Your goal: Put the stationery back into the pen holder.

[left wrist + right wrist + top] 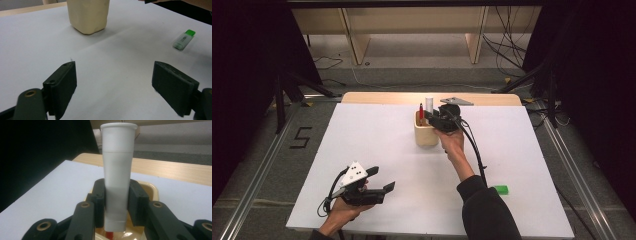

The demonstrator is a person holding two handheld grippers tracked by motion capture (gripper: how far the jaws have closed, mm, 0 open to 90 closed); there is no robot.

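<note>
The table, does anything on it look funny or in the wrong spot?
Nothing is spilled or broken. One small thing stands out: a green-capped stick lies alone near the table's front right edge, far from the cream holder where the red pen stands. The right gripper holds a white tube over that holder.

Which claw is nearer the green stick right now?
Left, probably. The left claw hangs open near the front edge, across bare table from the green stick. The right claw is at the far cup, shut on a white tube.
</note>
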